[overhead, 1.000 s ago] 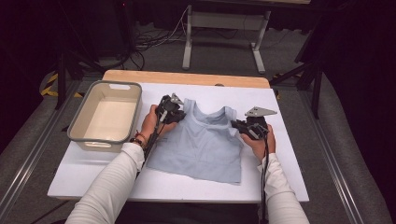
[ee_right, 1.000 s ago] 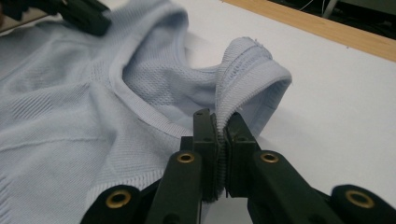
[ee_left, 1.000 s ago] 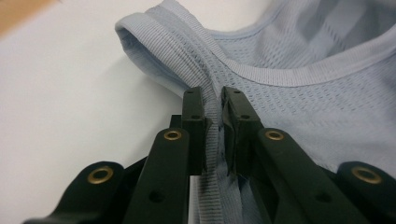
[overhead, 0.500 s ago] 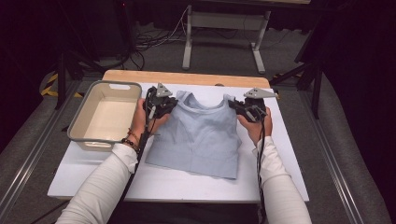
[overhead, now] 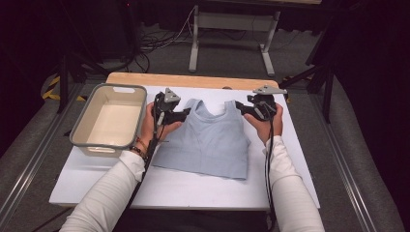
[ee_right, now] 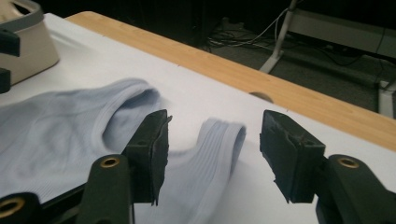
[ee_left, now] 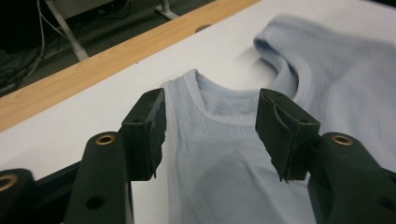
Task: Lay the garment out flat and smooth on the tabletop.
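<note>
Both grippers, left (overhead: 186, 115) and right (overhead: 240, 107), jaws just opened wide, empty, above top's (overhead: 208, 142) straps near table's (overhead: 183, 186) far edge.

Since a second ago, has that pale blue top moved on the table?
Yes. The pale blue top has slid away from the person, its straps nearer the table's wooden far edge, and now lies flat and squarer to it.

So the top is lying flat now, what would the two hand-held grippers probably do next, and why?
Likely lift clear and regrip to fold. The left hand-held gripper and right hand-held gripper have just been opening, each with a shoulder strap below its jaws, unpinched. The light blue top lies spread on the white table.
</note>
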Available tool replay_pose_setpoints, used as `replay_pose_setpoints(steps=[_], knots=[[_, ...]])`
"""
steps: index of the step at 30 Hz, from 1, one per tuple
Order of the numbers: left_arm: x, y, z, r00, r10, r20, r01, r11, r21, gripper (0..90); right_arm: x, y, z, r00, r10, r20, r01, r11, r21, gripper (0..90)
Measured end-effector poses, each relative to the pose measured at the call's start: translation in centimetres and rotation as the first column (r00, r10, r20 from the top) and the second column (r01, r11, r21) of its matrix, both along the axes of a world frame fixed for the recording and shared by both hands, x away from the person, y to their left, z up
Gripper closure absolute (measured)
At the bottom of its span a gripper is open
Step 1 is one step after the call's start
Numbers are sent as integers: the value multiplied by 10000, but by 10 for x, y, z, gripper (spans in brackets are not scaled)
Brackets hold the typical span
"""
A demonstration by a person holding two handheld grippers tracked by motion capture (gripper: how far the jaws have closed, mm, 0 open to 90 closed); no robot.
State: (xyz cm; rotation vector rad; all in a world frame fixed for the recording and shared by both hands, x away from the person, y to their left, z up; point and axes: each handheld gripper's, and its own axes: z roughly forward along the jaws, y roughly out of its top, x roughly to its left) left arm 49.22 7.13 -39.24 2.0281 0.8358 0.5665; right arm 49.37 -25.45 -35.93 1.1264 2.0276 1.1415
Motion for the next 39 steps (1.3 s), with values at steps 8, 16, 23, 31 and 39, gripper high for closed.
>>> replay_pose_setpoints(steps=[8,16,23,31,39], knots=[[-47,8,-24,9937,-1108,135,1089,9886,1037,343,-54,-12,-33,9942,847,-663,-887,9943,-588,372],[-84,31,-45,9821,-1871,-228,1885,9725,1368,237,-78,-29,-73,9826,653,-1737,-698,9974,-203,299],[-95,53,-63,9733,-1938,-1229,2085,9705,1210,230,-79,-30,-86,9707,877,-2239,-927,9956,-120,328],[-102,73,-75,9445,-2765,-1771,2912,9546,625,498,-74,-30,-96,9535,1062,-2821,-1072,9942,119,602],[-104,69,-73,9336,-3078,-1835,3248,9432,703,820,-70,-24,-93,9631,955,-2516,-1068,9938,-318,690]])
